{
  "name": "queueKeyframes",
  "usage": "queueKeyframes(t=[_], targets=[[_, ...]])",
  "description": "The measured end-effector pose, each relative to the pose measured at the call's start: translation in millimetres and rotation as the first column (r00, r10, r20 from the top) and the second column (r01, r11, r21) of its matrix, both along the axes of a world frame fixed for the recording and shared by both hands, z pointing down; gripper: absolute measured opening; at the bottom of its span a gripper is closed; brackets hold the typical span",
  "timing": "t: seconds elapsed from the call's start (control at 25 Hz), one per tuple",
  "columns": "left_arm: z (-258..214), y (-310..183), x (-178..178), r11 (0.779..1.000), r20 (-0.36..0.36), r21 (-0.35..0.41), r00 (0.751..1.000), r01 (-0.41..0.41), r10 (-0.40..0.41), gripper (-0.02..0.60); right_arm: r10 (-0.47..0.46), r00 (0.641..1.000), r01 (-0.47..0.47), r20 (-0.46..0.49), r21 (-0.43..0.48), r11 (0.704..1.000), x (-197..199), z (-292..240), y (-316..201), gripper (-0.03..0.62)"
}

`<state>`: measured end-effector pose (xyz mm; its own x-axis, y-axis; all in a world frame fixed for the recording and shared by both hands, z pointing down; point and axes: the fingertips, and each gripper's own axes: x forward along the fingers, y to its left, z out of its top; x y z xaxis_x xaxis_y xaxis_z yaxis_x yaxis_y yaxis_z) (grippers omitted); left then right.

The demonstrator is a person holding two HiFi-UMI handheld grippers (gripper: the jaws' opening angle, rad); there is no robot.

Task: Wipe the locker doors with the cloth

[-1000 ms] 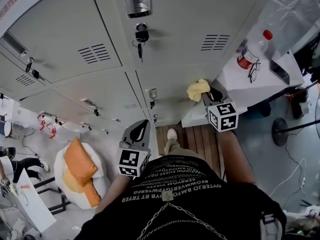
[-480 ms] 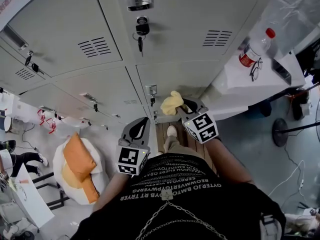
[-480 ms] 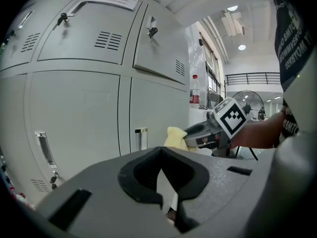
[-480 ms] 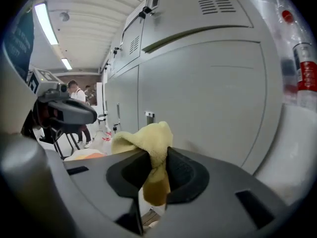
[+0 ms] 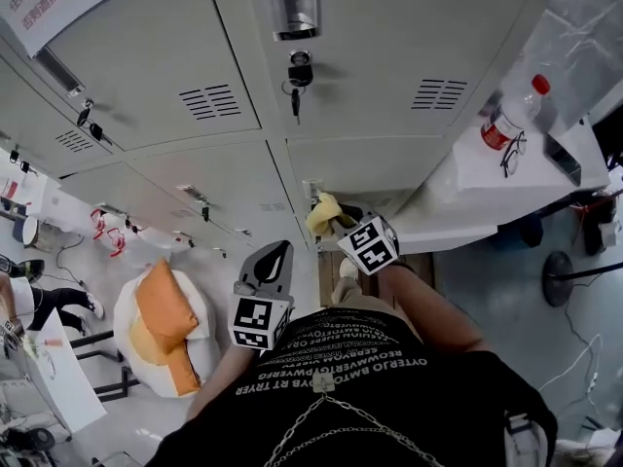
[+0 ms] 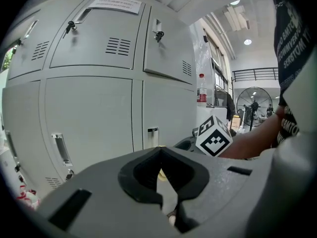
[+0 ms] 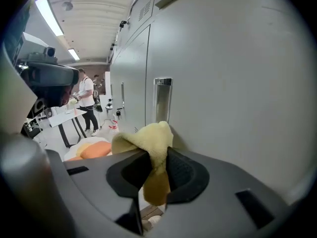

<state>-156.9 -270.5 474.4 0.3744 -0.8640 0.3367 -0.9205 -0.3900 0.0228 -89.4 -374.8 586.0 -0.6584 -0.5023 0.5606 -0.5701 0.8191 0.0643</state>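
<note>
Cloth (image 7: 148,142): yellow, bunched, clamped in the right gripper (image 7: 156,168).
Locker door (image 7: 233,83): straight ahead of the cloth, just beside it; contact unclear.
Left gripper (image 6: 159,155): jaws together, empty, well apart from the doors.
Nearer hand: right.

On your right a clear bottle (image 5: 513,115) with a red cap sat on a white table (image 5: 467,178) with a pair of glasses (image 5: 514,154) just beside it, while on your left an orange cushion (image 5: 161,305) rested on a white beanbag (image 5: 204,353).
</note>
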Motion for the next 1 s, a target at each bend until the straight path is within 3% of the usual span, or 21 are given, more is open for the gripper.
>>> queueKeyframes(t=[0.36, 1.0], targets=[[-3, -5, -4, 1.0, 0.017, 0.002, 1.0, 0.0, 0.0, 0.006, 0.075, 0.997, -0.074, -0.035, 0.04, 0.996, 6, 9, -27, 0.078], [-7, 4, 2, 1.0, 0.002, 0.016, 1.0, -0.02, 0.02, 0.006, 0.241, 0.966, -0.238, -0.093, 0.042, 0.97, 95, 27, -45, 0.083]])
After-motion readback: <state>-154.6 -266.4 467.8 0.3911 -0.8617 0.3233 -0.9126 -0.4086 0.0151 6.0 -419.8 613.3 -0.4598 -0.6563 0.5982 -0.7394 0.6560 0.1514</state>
